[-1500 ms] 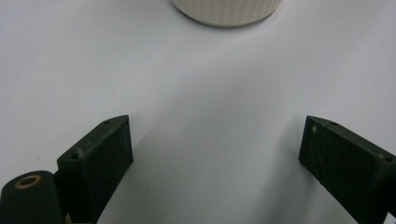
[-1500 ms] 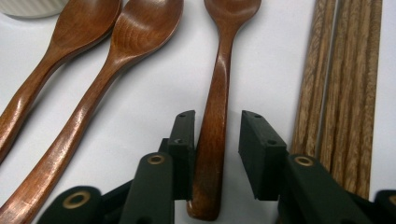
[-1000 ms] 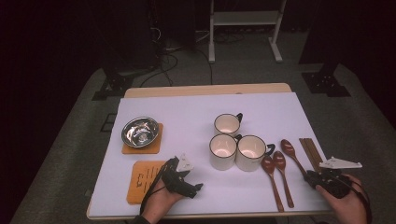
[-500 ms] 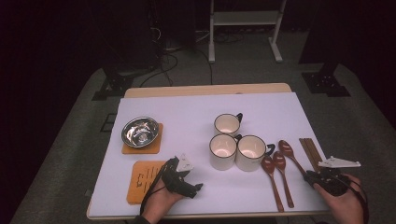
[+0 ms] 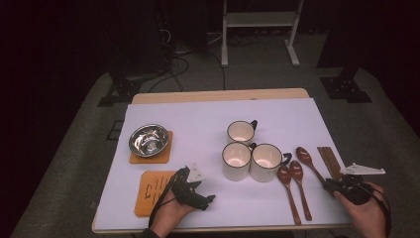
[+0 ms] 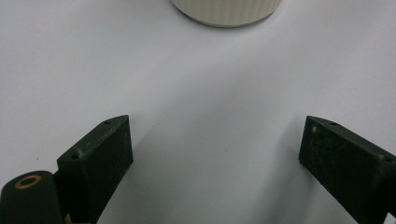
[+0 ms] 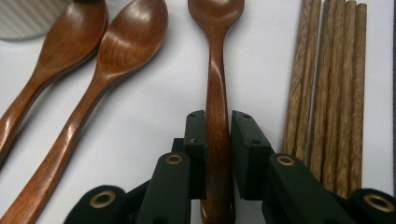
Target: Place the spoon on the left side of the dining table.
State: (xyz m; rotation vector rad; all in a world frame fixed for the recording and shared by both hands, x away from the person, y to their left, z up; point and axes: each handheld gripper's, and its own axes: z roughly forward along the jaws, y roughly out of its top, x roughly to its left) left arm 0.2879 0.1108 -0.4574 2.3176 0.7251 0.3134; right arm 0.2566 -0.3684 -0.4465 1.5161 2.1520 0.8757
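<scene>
Dark lab or studio: white-covered table (image 5: pixel 198 119), floor cables (image 5: pixel 183 62), metal stand (image 5: pixel 257 29).

The cup (image 6: pixel 226 10) in the left gripper view is chopped off by the top edge, so just its ribbed base is seen. In the right gripper view, the spoon (image 7: pixel 217 93) handle's end is covered by the jaws, and the chopsticks (image 7: pixel 327 93) get cut off at the top. The markings on the near coaster (image 5: pixel 151 191) can't be read from the high view.
</scene>
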